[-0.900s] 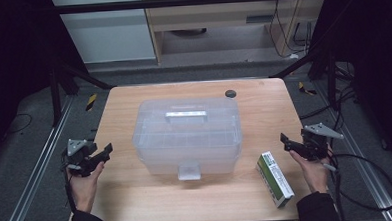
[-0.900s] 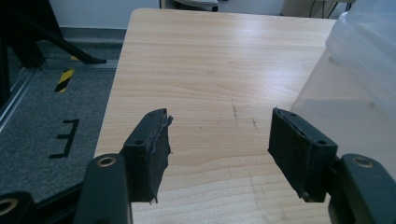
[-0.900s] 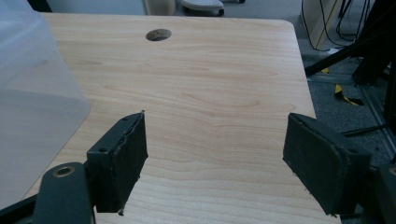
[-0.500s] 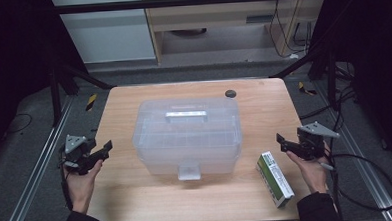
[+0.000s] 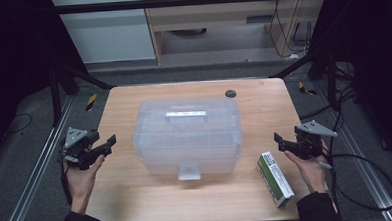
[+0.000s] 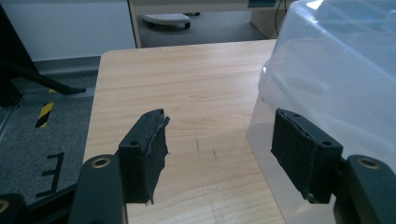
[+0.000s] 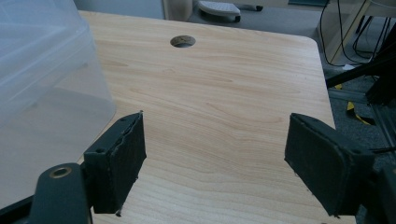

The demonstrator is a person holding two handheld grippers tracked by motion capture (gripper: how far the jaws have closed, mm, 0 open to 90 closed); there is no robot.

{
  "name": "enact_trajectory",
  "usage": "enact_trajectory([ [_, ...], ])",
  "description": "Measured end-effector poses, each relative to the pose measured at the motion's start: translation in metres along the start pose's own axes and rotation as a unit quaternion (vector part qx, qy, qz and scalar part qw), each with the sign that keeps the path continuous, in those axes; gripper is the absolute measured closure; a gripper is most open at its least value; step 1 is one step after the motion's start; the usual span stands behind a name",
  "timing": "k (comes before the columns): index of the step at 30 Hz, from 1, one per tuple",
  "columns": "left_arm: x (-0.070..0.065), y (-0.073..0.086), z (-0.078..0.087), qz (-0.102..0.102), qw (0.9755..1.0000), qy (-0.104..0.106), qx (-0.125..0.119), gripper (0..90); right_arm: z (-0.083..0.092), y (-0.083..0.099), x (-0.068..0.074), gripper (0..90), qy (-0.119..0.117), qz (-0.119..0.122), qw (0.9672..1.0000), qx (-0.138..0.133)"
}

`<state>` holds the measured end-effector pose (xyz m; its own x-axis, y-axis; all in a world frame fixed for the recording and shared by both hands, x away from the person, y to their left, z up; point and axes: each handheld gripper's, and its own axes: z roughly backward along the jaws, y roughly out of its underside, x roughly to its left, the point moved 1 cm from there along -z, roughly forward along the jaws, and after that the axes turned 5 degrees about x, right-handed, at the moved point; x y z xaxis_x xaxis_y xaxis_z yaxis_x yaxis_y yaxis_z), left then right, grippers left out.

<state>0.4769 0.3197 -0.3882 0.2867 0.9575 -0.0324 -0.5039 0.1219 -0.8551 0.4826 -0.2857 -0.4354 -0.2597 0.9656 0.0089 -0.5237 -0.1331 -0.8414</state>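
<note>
High view: left tool (image 5: 105,144) hovers left of the clear plastic box (image 5: 187,136), jaws spread, empty. Box sits mid-worktop (image 5: 138,203). Green carton (image 5: 275,178) lies just right of box. Right tool (image 5: 280,142) beyond it, jaws released, empty.

The table (image 5: 137,193) is showing pale wood grain with a smooth, matt finish. The storage box (image 5: 187,136) is looking like frosted, translucent plastic, catching a soft sheen. The small carton (image 5: 275,179) is appearing as printed cardboard. The left gripper (image 6: 219,149) and right gripper (image 7: 215,158) are wearing black, matt, rough-edged rubbery pads.
</note>
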Motion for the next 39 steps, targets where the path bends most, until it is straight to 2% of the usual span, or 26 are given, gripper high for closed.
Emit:
enact_trajectory([
  [3, -0.004, -0.009, 0.001, -0.013, 0.9999, 0.002, -0.006, 34.8, 0.000, -0.001, 0.000, 20.6, 0.000, 0.002, 1.0000, 0.001],
  [6, -0.008, -0.020, 0.003, -0.034, 0.9994, 0.000, -0.008, 34.8, 0.000, -0.003, 0.000, 21.0, 0.004, 0.001, 1.0000, 0.002],
  [10, -0.014, -0.037, 0.009, -0.063, 0.9979, -0.005, -0.011, 35.4, 0.000, -0.003, -0.001, 21.0, 0.003, 0.001, 1.0000, 0.002],
  [15, -0.021, -0.054, 0.016, -0.087, 0.9960, -0.003, -0.018, 35.8, 0.001, -0.005, -0.001, 20.9, 0.004, 0.003, 1.0000, 0.001],
  [21, -0.029, -0.066, 0.018, -0.114, 0.9933, -0.003, -0.019, 36.2, 0.003, -0.006, -0.001, 21.2, 0.004, 0.007, 1.0000, -0.003],
  [28, -0.040, -0.074, 0.018, -0.134, 0.9907, 0.001, -0.021, 36.8, 0.002, -0.006, 0.001, 21.2, 0.003, 0.015, 0.9999, -0.001],
  [32, -0.046, -0.077, 0.018, -0.156, 0.9876, 0.007, -0.018, 37.0, 0.003, -0.007, 0.002, 21.4, 0.001, 0.018, 0.9998, -0.003],
  [36, -0.054, -0.082, 0.016, -0.197, 0.9804, 0.004, -0.013, 36.9, 0.002, -0.007, 0.003, 21.5, 0.000, 0.021, 0.9998, -0.005],
  [37, -0.057, -0.083, 0.016, -0.197, 0.9803, 0.000, -0.006, 36.9, 0.002, -0.007, 0.003, 21.5, 0.000, 0.021, 0.9998, -0.004],
  [39, -0.060, -0.086, 0.015, -0.210, 0.9777, -0.005, -0.002, 37.4, 0.001, -0.006, 0.003, 21.5, 0.002, 0.025, 0.9997, -0.003],
])
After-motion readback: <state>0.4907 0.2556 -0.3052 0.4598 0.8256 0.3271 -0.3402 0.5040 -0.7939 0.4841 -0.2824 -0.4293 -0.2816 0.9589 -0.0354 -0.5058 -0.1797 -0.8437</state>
